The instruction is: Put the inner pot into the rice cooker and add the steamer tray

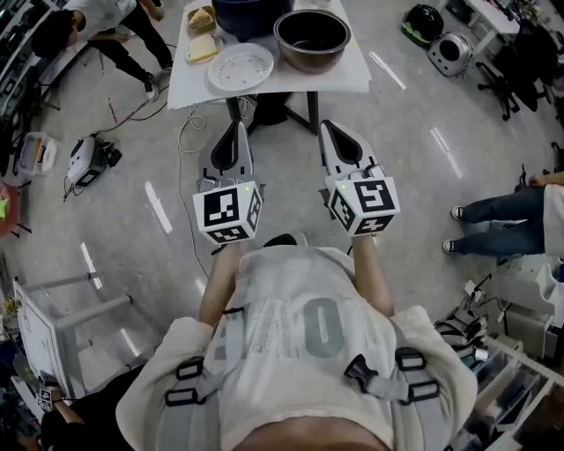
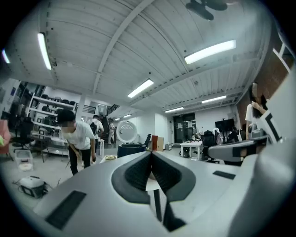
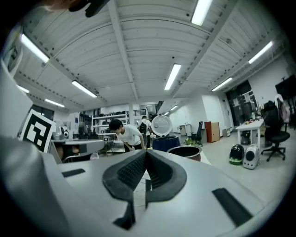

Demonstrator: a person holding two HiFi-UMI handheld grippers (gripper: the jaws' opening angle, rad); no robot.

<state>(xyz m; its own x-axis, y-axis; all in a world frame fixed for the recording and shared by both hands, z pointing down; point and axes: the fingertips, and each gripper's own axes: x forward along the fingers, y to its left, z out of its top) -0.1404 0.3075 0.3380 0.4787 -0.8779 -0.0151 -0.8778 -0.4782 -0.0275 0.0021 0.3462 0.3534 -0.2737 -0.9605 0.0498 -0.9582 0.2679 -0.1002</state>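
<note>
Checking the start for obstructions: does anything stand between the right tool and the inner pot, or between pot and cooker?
Nothing visible does. The right tool, shut and empty, hangs short of the table, with the pot straight ahead. The pot stands beside the cooker; the tray lies left of the pot.

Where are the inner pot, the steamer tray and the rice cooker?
inner pot (image 1: 312, 38): head view, its hollow inside.
steamer tray (image 1: 240, 68): head view, its flat middle.
rice cooker (image 1: 249, 16): head view, its dark body.
</note>
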